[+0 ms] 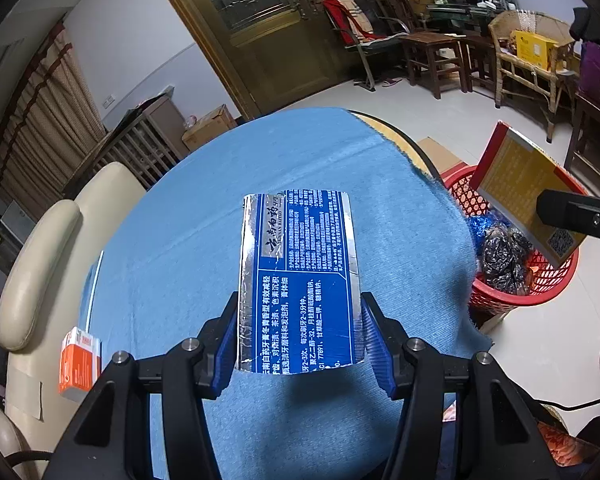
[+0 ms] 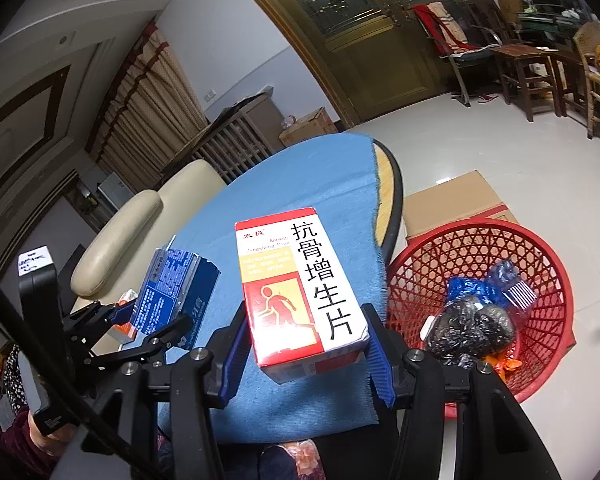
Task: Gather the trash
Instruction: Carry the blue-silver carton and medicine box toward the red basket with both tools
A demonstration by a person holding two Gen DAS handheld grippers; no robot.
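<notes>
My left tongs pinched the blue toothpaste box above the bench, my right tongs pinched the red medicine box, the red basket lying just right of them.

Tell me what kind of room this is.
Probably a home living room: a cream sofa, wooden double doors with patterned glass, and wooden chairs along the far wall.
</notes>
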